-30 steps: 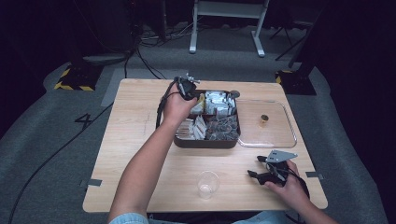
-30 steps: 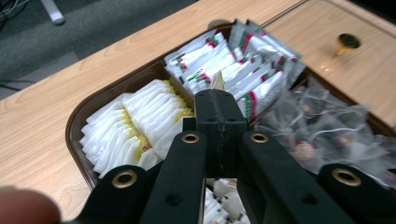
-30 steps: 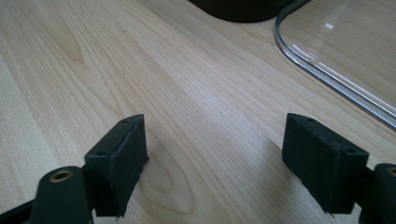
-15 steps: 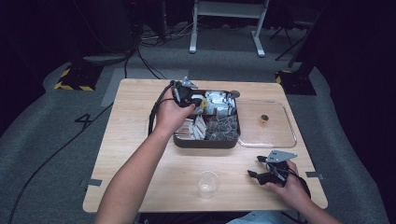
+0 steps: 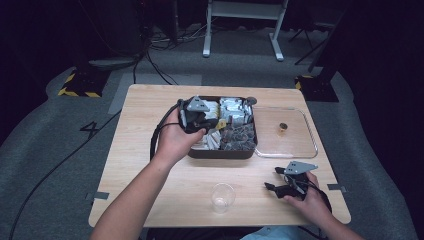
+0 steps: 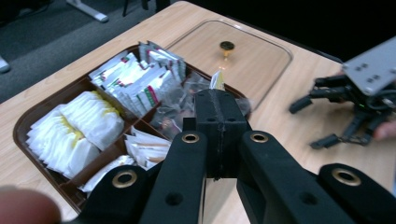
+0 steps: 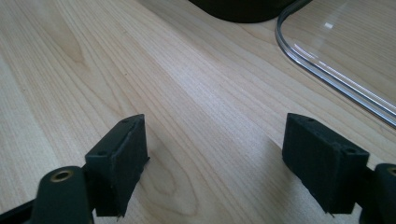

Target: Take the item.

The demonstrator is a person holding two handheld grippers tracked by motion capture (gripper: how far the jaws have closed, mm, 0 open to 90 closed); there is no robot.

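Note:
A brown divided tray (image 5: 220, 154) holds white sachets (image 6: 88, 126), printed packets (image 6: 135, 79) and dark wrapped pieces. My left gripper (image 5: 218, 122) hovers over the tray's near left part. Its jaws are shut on a small white-and-yellow packet (image 6: 217, 80), whose tip sticks up past the pads. My right gripper (image 5: 273, 179) rests low on the table at the front right, open with bare wood between its pads (image 7: 119, 163). In the left gripper view the right gripper (image 6: 327, 119) sits beyond the tray (image 6: 28, 116).
A clear lid (image 5: 300, 145) with a small brass knob (image 5: 283, 127) lies flat to the right of the tray. A clear plastic cup (image 5: 222, 196) stands near the front edge, left of the right hand. Cables trail over the floor behind the table.
The left hand has drawn back from the tray's far side toward its near left part and risen a little. The right hand has stayed put.

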